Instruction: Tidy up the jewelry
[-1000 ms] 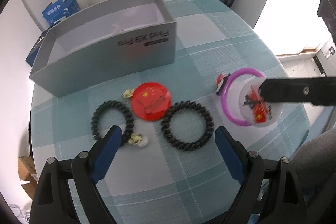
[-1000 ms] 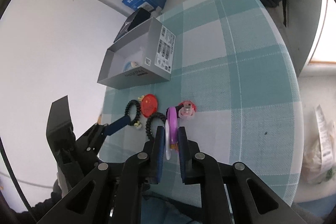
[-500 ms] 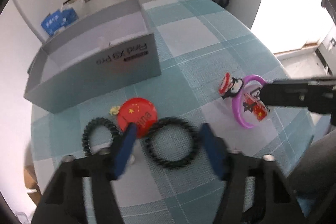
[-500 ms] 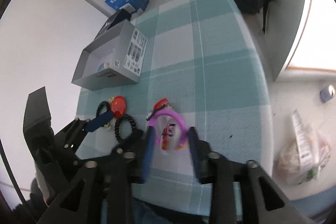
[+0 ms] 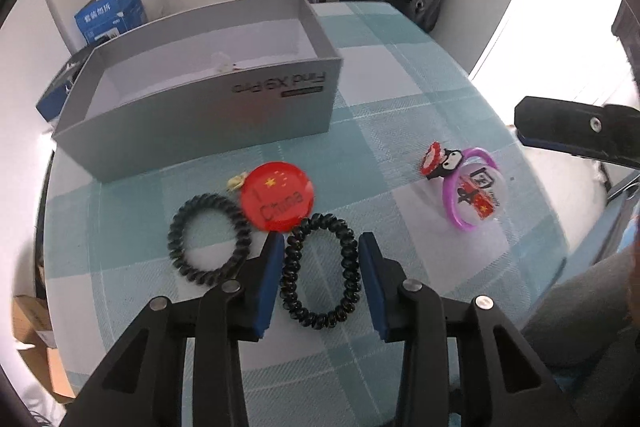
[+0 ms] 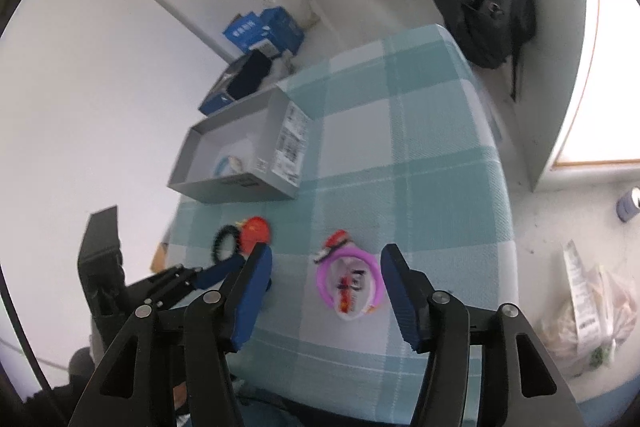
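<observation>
One black coil tie (image 5: 208, 239) sits half-hidden behind left claw (image 5: 320, 247).

Between your left gripper's (image 5: 321, 281) matt blue pads (image 5: 269, 279) lies a black coil hair tie (image 5: 319, 277), glossy ribbed plastic by the look of it. Its twin, the second coil tie (image 5: 209, 239), sits just left of your left finger with the same shiny ridged surface. Ahead of the fingertips the red badge (image 5: 277, 202) is smooth and highly glossy. Under everything the tablecloth (image 5: 400, 95) looks like woven cloth, matt with a fine rough weave. The grey box (image 5: 224, 119) beyond is smooth matt cardboard. Between your right gripper's (image 6: 326, 291) fingers, the purple bangle (image 6: 347, 282) looks like smooth plastic. The gripper frames are matt black plastic with small bright metal screw heads (image 6: 439, 295).
</observation>
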